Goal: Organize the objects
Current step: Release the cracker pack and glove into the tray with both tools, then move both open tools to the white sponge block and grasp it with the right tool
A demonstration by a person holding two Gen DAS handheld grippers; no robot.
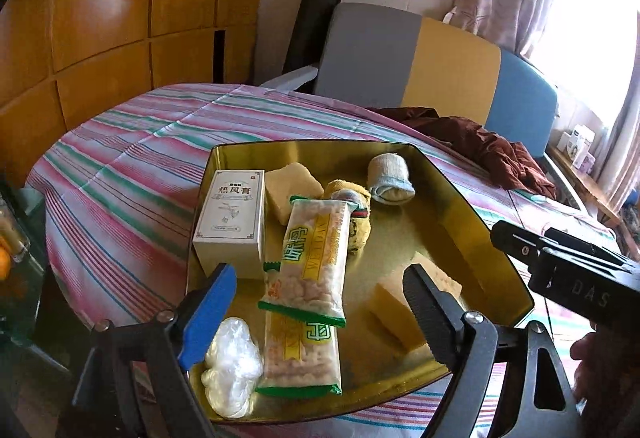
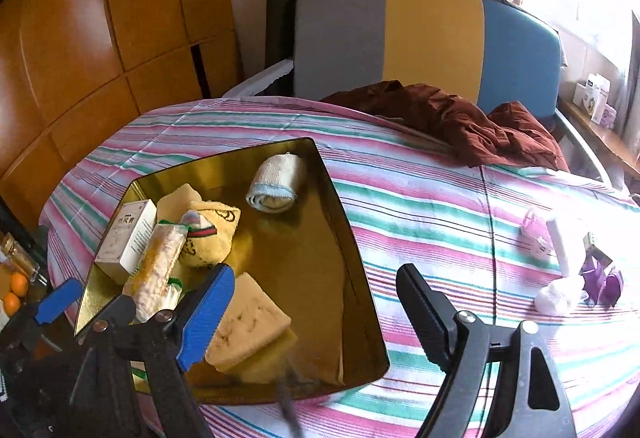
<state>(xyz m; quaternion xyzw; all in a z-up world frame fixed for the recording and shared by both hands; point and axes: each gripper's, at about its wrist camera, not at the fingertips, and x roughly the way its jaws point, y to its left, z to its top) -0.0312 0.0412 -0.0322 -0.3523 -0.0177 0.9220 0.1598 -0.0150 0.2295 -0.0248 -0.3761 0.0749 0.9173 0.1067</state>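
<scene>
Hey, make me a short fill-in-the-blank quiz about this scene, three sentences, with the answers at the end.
1. The white box stands inside the gold ____, next to the snack packets.
2. The rolled sock with the blue cuff lies at the far end of the tray, apart from the ____ sponge near the right gripper.
3. Both the left gripper and the right gripper have their jaws ____, holding nothing.

Answers: tray; yellow; open
</scene>
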